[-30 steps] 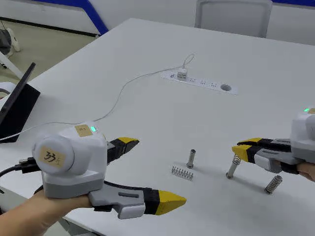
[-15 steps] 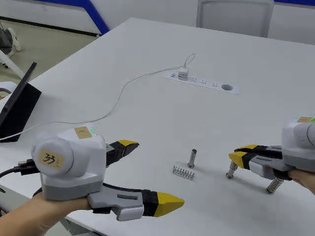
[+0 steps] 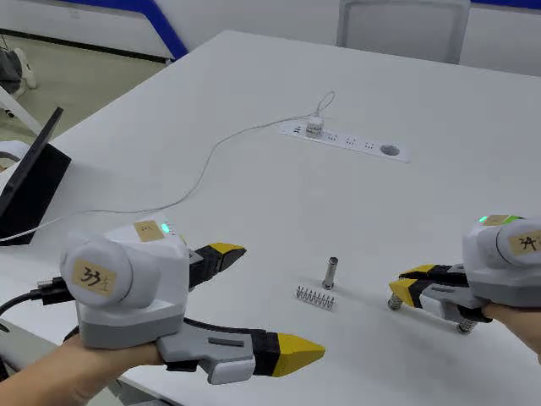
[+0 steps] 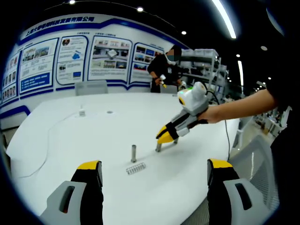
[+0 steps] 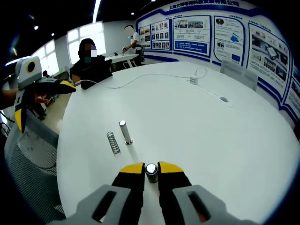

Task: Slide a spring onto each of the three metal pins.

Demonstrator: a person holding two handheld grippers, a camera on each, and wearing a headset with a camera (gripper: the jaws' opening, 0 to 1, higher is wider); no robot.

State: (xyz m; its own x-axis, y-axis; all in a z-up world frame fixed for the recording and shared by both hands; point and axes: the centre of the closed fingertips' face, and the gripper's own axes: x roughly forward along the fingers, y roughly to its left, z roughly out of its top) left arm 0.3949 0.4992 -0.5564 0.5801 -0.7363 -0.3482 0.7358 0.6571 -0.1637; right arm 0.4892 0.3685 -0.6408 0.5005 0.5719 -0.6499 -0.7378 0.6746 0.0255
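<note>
One bare metal pin (image 3: 330, 272) stands upright mid-table, with a loose spring (image 3: 314, 297) lying just in front of it. My right gripper (image 3: 407, 288) is low over the table, its yellow tips over a second pin (image 3: 395, 301) that carries a spring. In the right gripper view its jaws are closed around that pin's top (image 5: 151, 169), with the bare pin (image 5: 124, 132) and the loose spring (image 5: 111, 141) ahead. A third pin with a spring (image 3: 463, 325) peeks out beneath the right gripper. My left gripper (image 3: 262, 300) is open near the front edge, holding nothing.
A white power strip (image 3: 342, 139) with a plugged charger and a cable (image 3: 199, 182) lies farther back. A dark device (image 3: 25, 182) stands at the left edge. A chair (image 3: 401, 25) is behind the table. People stand in the background.
My right gripper has come down toward the table over the spring-bearing pin, which leaned before and is now mostly hidden by the jaws. The left gripper has hardly moved.
</note>
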